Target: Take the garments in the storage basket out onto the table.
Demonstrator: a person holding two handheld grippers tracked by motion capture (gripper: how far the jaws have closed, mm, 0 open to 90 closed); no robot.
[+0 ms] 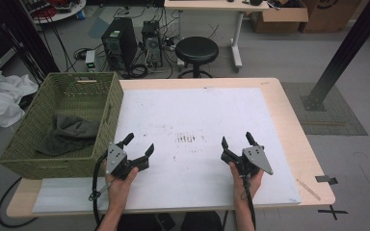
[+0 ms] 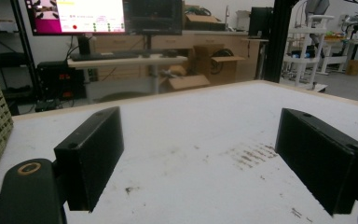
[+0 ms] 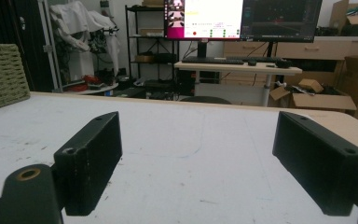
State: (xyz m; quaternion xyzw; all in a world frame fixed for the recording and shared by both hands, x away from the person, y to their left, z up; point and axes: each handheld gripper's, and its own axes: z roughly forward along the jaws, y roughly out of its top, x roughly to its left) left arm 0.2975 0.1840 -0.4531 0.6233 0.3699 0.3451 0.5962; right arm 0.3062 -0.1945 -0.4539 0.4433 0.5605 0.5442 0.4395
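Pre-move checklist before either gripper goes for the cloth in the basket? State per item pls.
1. Left gripper jaws open, nothing between them: ok.
2. Right gripper jaws open, nothing between them: ok.
3. Grey cloth lying inside the green wicker basket, reachable from above: ok.
4. Basket seated on the table: not ok, it overhangs the left edge.
5. White mat between grippers and basket free of obstacles: ok.
6. Anything hidden under the cloth: cannot tell.
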